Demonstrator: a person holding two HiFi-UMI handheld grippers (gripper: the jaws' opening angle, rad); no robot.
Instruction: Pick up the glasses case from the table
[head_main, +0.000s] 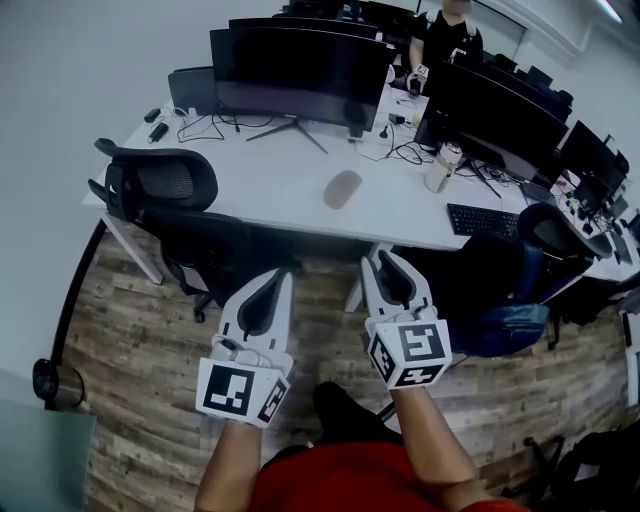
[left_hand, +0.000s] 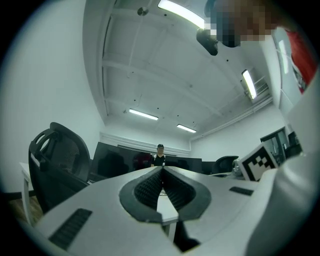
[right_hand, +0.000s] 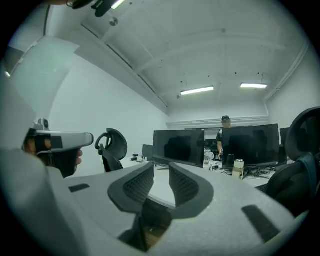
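Well short of the table (head_main: 270, 180), both grippers hang over the floor: the left gripper (head_main: 283, 277) clenched and empty, the right gripper (head_main: 373, 259) slightly parted with nothing between. The glasses case (head_main: 342, 189) lies mid-desk, a small oval, its detail too blurred to read

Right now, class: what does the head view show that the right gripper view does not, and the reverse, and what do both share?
Head view only: the glasses case lying on the table, and the wearer's red top. Right gripper view only: the ceiling lights, and the right gripper with jaws slightly apart, nothing between them. Both: the monitors, the black chair, the person standing behind.
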